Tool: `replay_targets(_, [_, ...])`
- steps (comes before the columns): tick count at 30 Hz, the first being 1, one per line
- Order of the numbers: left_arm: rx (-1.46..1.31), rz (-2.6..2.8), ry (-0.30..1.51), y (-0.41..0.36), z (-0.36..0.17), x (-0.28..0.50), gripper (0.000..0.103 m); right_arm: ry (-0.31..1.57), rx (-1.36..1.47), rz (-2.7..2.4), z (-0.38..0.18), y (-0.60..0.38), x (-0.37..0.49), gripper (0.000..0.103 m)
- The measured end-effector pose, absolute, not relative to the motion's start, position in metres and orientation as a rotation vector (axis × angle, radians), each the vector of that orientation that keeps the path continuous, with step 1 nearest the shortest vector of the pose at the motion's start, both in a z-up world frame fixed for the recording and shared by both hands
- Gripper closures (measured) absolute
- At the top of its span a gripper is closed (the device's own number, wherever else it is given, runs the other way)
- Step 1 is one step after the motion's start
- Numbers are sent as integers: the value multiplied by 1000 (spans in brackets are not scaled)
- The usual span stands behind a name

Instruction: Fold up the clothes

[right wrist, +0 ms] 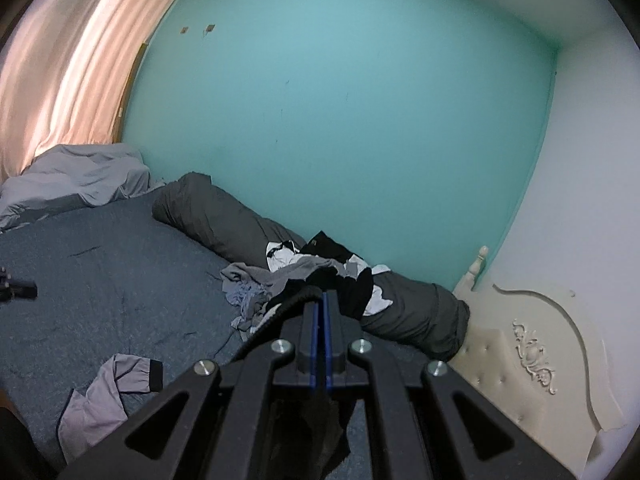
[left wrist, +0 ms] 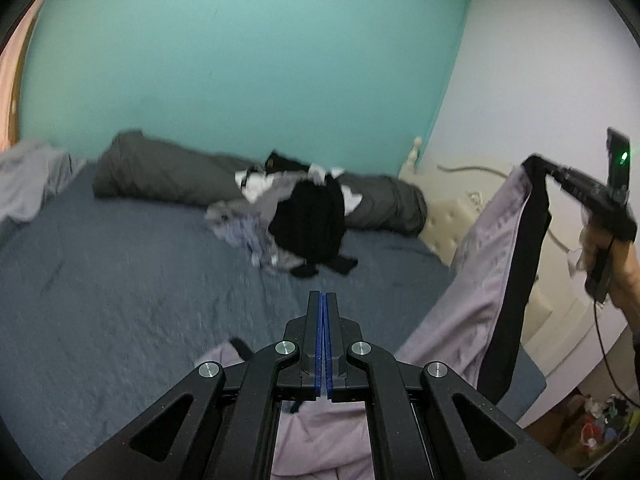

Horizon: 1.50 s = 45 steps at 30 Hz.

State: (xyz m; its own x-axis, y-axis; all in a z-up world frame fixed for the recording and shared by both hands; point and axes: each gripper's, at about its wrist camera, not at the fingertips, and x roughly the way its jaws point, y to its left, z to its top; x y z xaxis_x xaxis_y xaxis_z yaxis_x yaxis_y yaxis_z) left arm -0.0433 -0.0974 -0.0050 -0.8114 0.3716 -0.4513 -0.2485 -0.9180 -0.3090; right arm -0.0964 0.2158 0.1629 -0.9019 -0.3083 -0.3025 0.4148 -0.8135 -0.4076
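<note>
**Bedroom, clothes on a blue bed**

Teal wall, white headboard [right wrist: 532, 344], peach curtain [right wrist: 68, 60]. Lilac garment [left wrist: 480, 280] w/ black trim hangs over bed [left wrist: 120, 300], clamped by right gripper [left wrist: 534, 160]. Left gripper [left wrist: 324, 296] fingers together, empty. Clothes pile [left wrist: 296, 216] by grey bolster [left wrist: 160, 172].

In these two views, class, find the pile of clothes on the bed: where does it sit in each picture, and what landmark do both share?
Left wrist view: the pile of clothes lies just right of centre, above the closed left gripper.
Right wrist view: the pile sits at centre, just beyond the right gripper.
Shared landmark: the dark grey bolster along the teal wall, behind the pile.
</note>
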Motion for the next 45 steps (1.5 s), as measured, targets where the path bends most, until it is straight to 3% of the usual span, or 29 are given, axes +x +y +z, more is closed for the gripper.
replay_targets(10, [-936,2587,-309,-71,-95,-79,103,705,460,-2668,115,205,-171,101])
replay_targets(26, [-1213,2322,-244,9,-239,-127,100,710,770,-2627,-23,213,-303,101])
replay_targets(30, [-1235,2236,-215,35,-257,-123,71,678,807,-2621,-43,222,-314,101])
replay_targets(32, [-1239,2224,-189,43,-261,-120,62,678,808,-2615,-46,225,-314,101])
replay_targets(34, [-1249,2225,-175,46,-264,-117,44,679,810,-2610,-48,228,-314,101])
replay_targets(37, [-1276,2208,-172,47,-270,-115,42,669,799,-2606,-45,230,-310,101])
replay_targets(41, [-1308,2154,-157,52,-281,-117,43,669,785,-2601,-40,231,-304,101])
replay_targets(42, [-1312,2149,-139,54,-283,-116,47,666,782,-2601,-39,232,-302,101])
replay_targets(45, [-1318,2150,-79,59,-285,-115,99,661,769,-2602,-34,234,-296,101])
